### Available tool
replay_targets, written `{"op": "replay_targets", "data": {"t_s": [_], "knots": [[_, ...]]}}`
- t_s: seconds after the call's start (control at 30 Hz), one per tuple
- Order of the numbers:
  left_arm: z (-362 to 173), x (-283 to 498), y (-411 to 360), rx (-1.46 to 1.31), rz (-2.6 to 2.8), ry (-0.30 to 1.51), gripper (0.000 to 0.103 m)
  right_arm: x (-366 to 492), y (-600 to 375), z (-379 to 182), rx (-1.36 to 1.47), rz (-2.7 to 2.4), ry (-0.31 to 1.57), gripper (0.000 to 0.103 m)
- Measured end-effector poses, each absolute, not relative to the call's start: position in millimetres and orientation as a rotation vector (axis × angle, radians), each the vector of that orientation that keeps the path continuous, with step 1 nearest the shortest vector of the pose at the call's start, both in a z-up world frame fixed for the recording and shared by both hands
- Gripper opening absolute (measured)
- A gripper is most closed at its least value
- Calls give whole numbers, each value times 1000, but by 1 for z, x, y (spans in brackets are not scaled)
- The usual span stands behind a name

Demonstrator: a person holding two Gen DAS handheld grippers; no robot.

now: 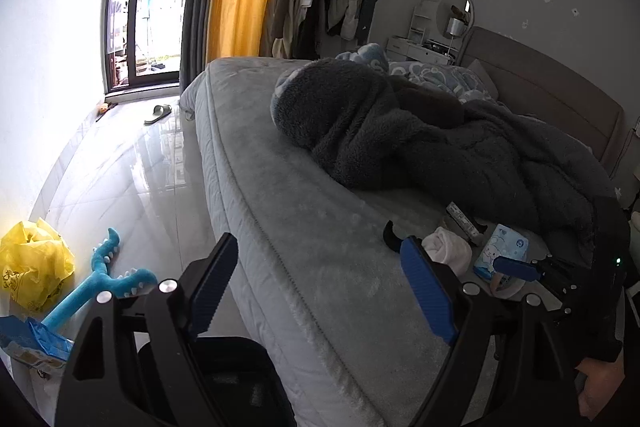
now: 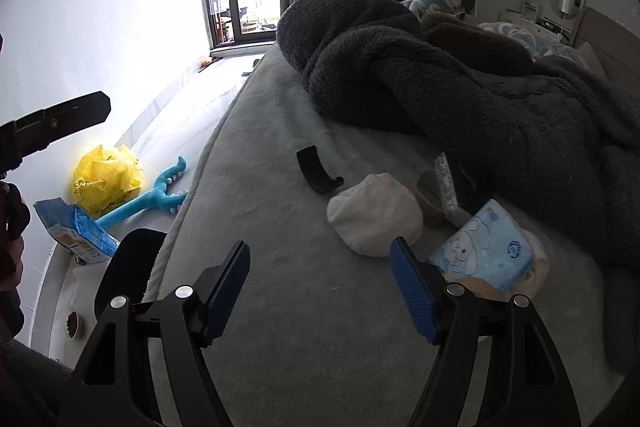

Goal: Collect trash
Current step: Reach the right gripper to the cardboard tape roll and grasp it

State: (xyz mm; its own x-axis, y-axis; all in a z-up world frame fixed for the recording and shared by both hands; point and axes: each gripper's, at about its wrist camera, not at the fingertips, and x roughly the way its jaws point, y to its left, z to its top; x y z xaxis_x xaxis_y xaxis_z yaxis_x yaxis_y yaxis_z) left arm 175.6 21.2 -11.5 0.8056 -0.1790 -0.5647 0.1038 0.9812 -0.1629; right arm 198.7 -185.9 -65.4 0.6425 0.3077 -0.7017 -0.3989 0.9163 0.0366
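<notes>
Left of the bed (image 2: 280, 307), on the floor, lie a yellow bag (image 2: 108, 179) and blue toy (image 2: 148, 199). On it: black clip (image 2: 318, 173), white wad (image 2: 374, 215), tissue pack (image 2: 486, 247), print unreadable. Both left gripper (image 1: 320, 291) and right gripper (image 2: 320, 291) gape empty.

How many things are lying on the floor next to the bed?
5 at least: a yellow plastic bag, a blue toy beside it, a blue carton nearer the camera, and a slipper and small orange thing by the window. The bed may hide more.
</notes>
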Motion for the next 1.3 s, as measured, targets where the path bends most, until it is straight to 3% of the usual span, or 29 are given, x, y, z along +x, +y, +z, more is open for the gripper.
{"op": "replay_targets", "data": {"t_s": [1.2,1.3], "knots": [[-52,216,-82,-143,-322,731,87,200,-284,-104,-62,296,841,73],[-56,218,-90,-136,-333,744,87,204,-291,-110,-12,297,852,64]]}}
